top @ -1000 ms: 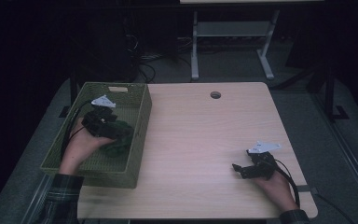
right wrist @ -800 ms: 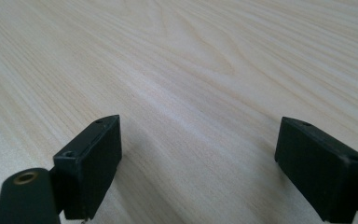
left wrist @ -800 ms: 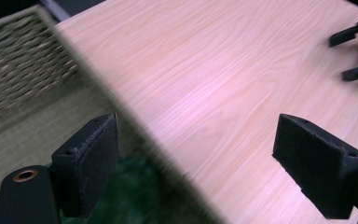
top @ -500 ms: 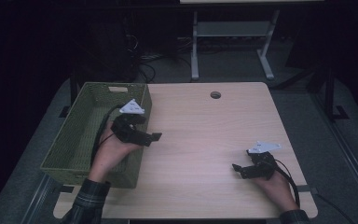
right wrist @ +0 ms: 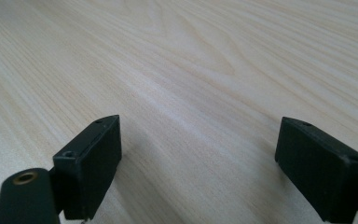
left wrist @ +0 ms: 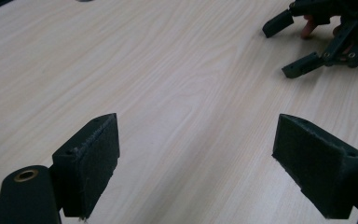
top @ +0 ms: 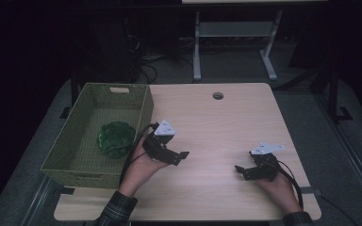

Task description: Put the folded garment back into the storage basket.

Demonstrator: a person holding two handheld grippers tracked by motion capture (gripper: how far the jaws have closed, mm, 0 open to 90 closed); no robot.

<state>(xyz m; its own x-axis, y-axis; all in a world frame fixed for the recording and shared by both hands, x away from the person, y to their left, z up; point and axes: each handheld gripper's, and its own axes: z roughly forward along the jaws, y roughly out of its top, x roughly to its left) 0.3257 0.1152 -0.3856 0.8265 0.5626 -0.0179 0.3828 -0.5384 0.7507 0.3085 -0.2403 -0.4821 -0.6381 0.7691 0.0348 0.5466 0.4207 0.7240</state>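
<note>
The green ball [top: 116,139] lay in the basket [top: 143,109], apparently dropped off; the left gripper [top: 178,156] and right gripper [top: 243,171] hovered over the tabletop [top: 217,122], jaws apart and empty.

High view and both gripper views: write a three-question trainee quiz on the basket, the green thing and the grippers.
1. True or false: the green object lies inside the woven basket.
2. What is between the jaws of the left gripper? A) the green object B) nothing, only bare table beneath C) a cable
3. In a few words: how do the right gripper's jaws stand, and do they hold anything?

Key
1. True; it rests on the basket floor, toward the near end.
2. B; the jaws stand wide apart over the wood.
3. Open and empty, over bare tabletop near the table's right front.
</note>
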